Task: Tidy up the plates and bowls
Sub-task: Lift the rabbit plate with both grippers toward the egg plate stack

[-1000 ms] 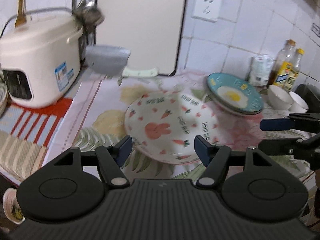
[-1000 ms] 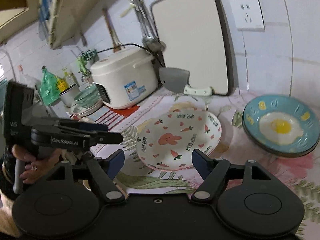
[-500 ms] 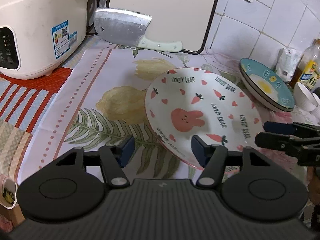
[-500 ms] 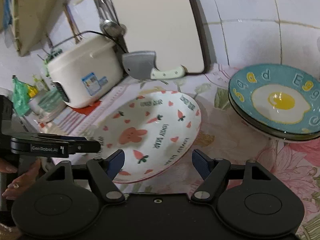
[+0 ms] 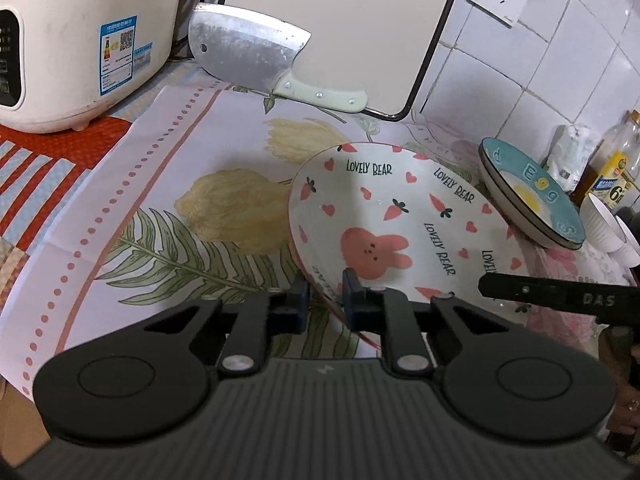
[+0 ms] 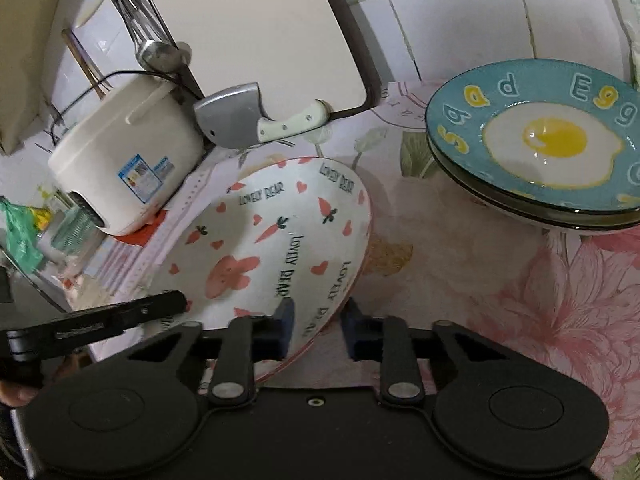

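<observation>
Where wall tiles [image 5: 560,40] end, floral tablecloth [image 5: 224,208] covers the counter.

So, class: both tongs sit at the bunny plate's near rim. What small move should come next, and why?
Probably lift it slightly, both hands together. The left tongs are shut on the bunny plate; the right tongs are closing over its rim, and the egg plates stand stacked beside.

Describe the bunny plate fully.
The bunny plate is a shallow, glossy white dish, ceramic by its look, printed with a pink rabbit, carrots, hearts and "LOVELY BEAR". It sits on the floral cloth, left of the egg plates. The left gripper pinches its near rim; the right gripper is closing on the rim.
</observation>
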`<state>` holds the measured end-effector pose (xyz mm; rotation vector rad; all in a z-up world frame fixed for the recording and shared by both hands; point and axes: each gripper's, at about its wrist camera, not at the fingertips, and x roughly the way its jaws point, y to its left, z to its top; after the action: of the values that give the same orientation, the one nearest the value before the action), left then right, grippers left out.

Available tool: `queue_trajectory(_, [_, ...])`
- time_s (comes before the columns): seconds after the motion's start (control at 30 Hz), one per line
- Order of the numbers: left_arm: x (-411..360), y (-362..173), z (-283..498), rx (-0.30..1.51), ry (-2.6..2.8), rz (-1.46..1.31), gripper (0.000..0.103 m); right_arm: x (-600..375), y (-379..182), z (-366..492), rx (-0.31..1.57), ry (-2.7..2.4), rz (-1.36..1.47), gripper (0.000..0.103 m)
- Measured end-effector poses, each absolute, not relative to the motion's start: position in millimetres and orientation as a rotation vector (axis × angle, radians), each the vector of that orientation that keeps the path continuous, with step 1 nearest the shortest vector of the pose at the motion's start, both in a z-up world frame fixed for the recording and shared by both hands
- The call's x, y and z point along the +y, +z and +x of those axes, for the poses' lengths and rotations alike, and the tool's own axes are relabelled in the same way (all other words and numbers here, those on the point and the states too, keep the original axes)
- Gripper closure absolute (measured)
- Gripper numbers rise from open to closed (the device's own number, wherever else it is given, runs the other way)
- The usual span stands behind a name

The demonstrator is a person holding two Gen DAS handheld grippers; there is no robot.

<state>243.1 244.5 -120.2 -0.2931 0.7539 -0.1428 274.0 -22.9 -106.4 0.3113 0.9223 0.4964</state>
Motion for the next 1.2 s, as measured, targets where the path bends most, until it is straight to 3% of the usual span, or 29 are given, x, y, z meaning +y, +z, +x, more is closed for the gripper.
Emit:
queue_trajectory(0.5, [227.0, -117.9, 229.5, 0.722, -0.108, -0.247, 0.085, -28.5, -103.7, 262.6, 0.874, 0.555, 0.227, 0.076])
queue_trajectory(1.2, [162.1, -38.0, 153.5, 0.614, -0.149, -0.143, 0.084, -94.3, -37.0, 177.5, 0.77, 0.58, 0.282, 0.075])
